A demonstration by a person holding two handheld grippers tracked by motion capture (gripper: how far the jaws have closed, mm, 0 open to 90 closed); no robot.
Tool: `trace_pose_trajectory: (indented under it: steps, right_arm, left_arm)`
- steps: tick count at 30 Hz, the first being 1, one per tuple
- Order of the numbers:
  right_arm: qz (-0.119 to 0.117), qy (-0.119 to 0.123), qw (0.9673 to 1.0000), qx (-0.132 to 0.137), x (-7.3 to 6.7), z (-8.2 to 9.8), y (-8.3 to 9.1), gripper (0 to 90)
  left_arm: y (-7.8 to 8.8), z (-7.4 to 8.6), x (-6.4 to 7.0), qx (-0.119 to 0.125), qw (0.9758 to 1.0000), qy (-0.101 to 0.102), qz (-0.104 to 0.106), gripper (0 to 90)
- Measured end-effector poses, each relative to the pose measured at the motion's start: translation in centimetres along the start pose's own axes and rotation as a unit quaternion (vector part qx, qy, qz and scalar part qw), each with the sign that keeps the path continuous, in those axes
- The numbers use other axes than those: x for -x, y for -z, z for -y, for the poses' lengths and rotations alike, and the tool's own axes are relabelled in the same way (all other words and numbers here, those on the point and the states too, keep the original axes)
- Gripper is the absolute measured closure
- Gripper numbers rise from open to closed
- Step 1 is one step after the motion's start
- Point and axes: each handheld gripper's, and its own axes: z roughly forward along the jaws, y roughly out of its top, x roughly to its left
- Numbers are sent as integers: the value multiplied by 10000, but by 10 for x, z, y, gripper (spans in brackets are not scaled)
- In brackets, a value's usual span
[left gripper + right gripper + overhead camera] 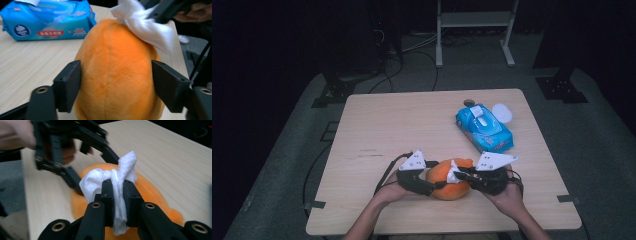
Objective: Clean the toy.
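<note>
The orange plush toy (451, 179) sits on the surface (377, 130) between both hands. The left hand-held gripper (432, 184) clamps it from nine o'clock; the right hand-held gripper (458, 175), pinching a white wipe (117, 187), presses at three o'clock.

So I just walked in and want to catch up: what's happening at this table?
A person is wiping a round orange plush toy on the light wooden table. The left gripper clamps the toy at its sides, its jaws pressing into the plush. The right gripper is shut on a crumpled white wipe, held against the toy's top. A blue pack of wet wipes lies farther back.
</note>
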Motion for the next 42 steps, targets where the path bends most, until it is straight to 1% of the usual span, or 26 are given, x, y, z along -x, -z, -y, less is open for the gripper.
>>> trace_pose_trajectory:
  steps: [2, 4, 5, 6, 7, 8, 9, 11, 12, 13, 14, 15, 17, 20, 22, 23, 25, 27, 29, 30, 32, 35, 38, 40, 41, 42]
  right_arm:
    - [111, -149, 9998, 16, 7, 3, 2, 795]
    - [186, -272, 9995, 34, 12, 4, 3, 795]
    - [164, -294, 9994, 41, 12, 4, 3, 795]
    - [163, -280, 9995, 40, 10, 4, 2, 796]
    - [169, -196, 9997, 54, 7, 3, 1, 796]
    - [174, -118, 9998, 28, 1, 1, -1, 795]
    - [117, 11, 9999, 43, -5, -2, -2, 795]
    - [-31, 97, 9999, 75, -14, -6, -5, 794]
    - [-82, 191, 9998, 62, -19, -8, -8, 794]
    - [-86, 257, 9996, 53, -23, -9, -10, 795]
    - [-67, 321, 9995, 42, -26, -10, -11, 795]
    - [-50, 356, 9994, 16, -26, -10, -12, 795]
    - [-18, 286, 9996, 45, -21, -10, -9, 795]
    - [166, 238, 9996, 41, -11, -8, -2, 795]
    - [270, 152, 9995, 21, -6, -6, 2, 795]
    - [260, 100, 9996, 21, -5, -6, 3, 795]
    - [258, 161, 9995, -12, -6, -6, 2, 796]
    - [181, 200, 9996, -33, -12, -7, -1, 795]
    - [56, 293, 9995, -47, -19, -10, -5, 794]
    - [12, 318, 9995, -46, -22, -12, -6, 792]
    - [55, 466, 9989, -48, -24, -14, -6, 791]
    - [143, 345, 9993, -12, -14, -13, -1, 793]
    - [248, 139, 9996, -26, -2, -8, 6, 795]
    - [214, 68, 9997, 6, -3, -8, 7, 798]
    - [145, 91, 9999, 19, -7, -8, 5, 797]
    - [-15, 95, 9999, 31, -12, -9, 1, 797]
  left_arm:
    - [3, -3, -1, 43, 9999, 85, 90, 186]
    - [0, -4, 2, -83, 9999, 16, 98, 153]
    - [-4, -2, 4, -151, 9999, -35, 57, 157]
    - [-6, -1, 6, -189, 9998, -93, -28, 193]
    - [-7, -1, 8, -186, 9997, -133, -30, 234]
    - [-8, -2, 10, -176, 9995, -252, -45, 253]
    - [-9, -3, 13, -166, 9992, -370, -65, 274]
    - [-11, -5, 19, -162, 9984, -538, -36, 278]
    - [-12, -6, 22, -180, 9977, -653, -25, 278]
    - [-13, -7, 23, -216, 9969, -758, -27, 278]
    - [-12, -7, 24, -259, 9964, -809, -41, 277]
    - [-12, -6, 24, -240, 9965, -799, -23, 278]
    - [-10, -5, 20, -161, 9979, -634, 6, 274]
    - [-11, -4, 14, -128, 9994, -323, -69, 210]
    - [-13, -4, 11, -75, 9999, 9, -72, 169]
    - [-14, -3, 10, -57, 10000, 35, -57, 165]
    - [-16, -3, 13, -81, 9999, 9, -72, 175]
    - [-16, -4, 17, -114, 9996, -226, -88, 228]
    - [-17, -6, 24, -168, 9986, -499, -81, 244]
    - [-18, -7, 27, -179, 9981, -589, -63, 244]
    - [-18, -8, 30, -216, 9972, -715, -44, 243]
    - [-17, -7, 28, -202, 9976, -659, -33, 244]
    - [-17, -7, 25, -87, 9989, -468, 13, 235]
    - [-20, -9, 27, -109, 9989, -456, -13, 225]
    - [-20, -10, 28, -117, 9988, -473, -13, 225]
    - [-20, -10, 29, -118, 9986, -524, -8, 228]
